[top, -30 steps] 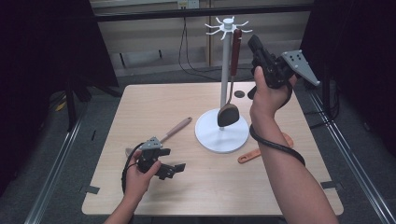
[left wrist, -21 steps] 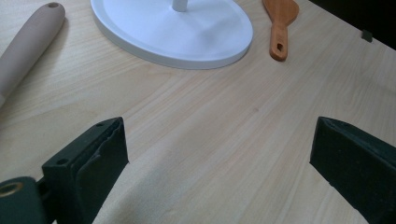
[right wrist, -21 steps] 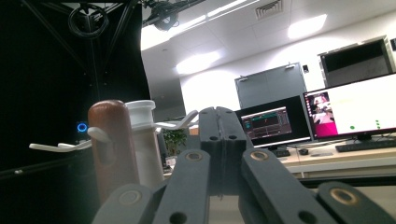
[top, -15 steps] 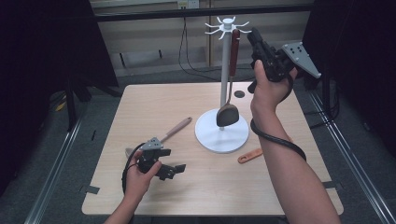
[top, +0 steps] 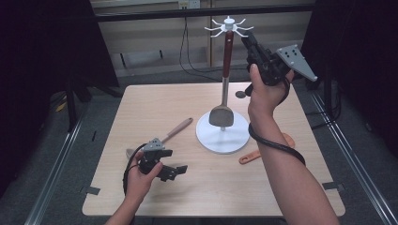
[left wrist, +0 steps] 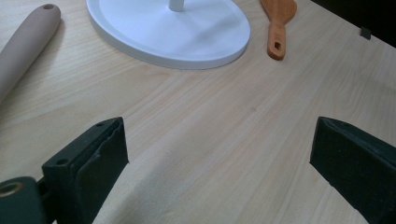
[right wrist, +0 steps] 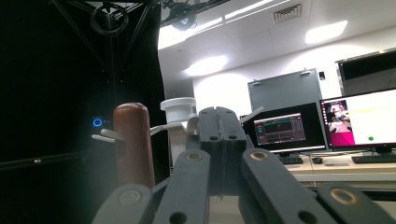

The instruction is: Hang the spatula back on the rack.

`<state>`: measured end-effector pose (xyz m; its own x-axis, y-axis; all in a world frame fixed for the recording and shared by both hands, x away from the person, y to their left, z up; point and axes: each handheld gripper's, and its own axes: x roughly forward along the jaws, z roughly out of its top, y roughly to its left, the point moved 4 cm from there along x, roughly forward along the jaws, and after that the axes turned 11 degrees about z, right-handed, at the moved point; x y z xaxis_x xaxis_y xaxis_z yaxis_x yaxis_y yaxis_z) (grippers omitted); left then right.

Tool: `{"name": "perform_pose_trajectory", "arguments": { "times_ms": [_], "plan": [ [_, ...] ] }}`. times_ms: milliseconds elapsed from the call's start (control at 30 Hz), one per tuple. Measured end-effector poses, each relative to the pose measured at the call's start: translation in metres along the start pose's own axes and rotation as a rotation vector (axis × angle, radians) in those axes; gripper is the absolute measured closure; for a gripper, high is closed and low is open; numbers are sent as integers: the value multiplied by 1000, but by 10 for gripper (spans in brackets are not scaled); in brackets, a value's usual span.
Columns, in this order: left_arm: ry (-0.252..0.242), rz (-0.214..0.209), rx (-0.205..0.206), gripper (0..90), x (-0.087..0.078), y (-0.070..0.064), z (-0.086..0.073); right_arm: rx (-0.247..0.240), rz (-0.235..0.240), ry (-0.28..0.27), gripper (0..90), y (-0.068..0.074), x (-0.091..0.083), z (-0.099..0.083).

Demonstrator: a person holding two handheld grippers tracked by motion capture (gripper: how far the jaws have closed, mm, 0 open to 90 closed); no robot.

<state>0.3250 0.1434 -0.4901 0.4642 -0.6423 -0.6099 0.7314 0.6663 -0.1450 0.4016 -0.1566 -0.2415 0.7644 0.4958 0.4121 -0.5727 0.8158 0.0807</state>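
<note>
A white utensil stand [top: 222,136] rises from the middle of the table, with hooks at its top [top: 228,21]. From one hook hangs a spatula with a dark red handle [top: 227,51] and a metal blade [top: 221,115]. My right gripper [top: 245,39] is held high just right of the hooks, jaws shut with nothing between them. In the right gripper view the shut right gripper [right wrist: 219,116] points at the stand's top [right wrist: 178,105], and the red handle [right wrist: 133,142] is to its left. My left gripper [top: 179,170] rests open on the table, and in the left gripper view [left wrist: 217,135] bare wood lies between its jaws.
A wooden-handled utensil [top: 177,131] lies left of the stand's base, seen also in the left gripper view [left wrist: 23,46]. An orange wooden spatula [top: 251,155] lies right of the base, partly under my right forearm. A small dark object [top: 241,94] sits behind the stand.
My right gripper has drifted a little left and up, closer to the stand's hooks. The left gripper and the hanging spatula have stayed put.
</note>
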Motion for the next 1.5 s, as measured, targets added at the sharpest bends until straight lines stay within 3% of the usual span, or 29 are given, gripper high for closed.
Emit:
{"name": "perform_pose_trajectory", "arguments": {
  "times_ms": [867,1200,1500],
  "plan": [
    [-1,1,13,39,0,-3,1,-28,55,25,900,27,3,-4],
    [0,1,18,39,0,-3,2,-27,58,25,900,27,3,-5],
    [0,-3,21,39,0,-4,2,-22,59,42,869,22,-8,-8]
  ]
}}
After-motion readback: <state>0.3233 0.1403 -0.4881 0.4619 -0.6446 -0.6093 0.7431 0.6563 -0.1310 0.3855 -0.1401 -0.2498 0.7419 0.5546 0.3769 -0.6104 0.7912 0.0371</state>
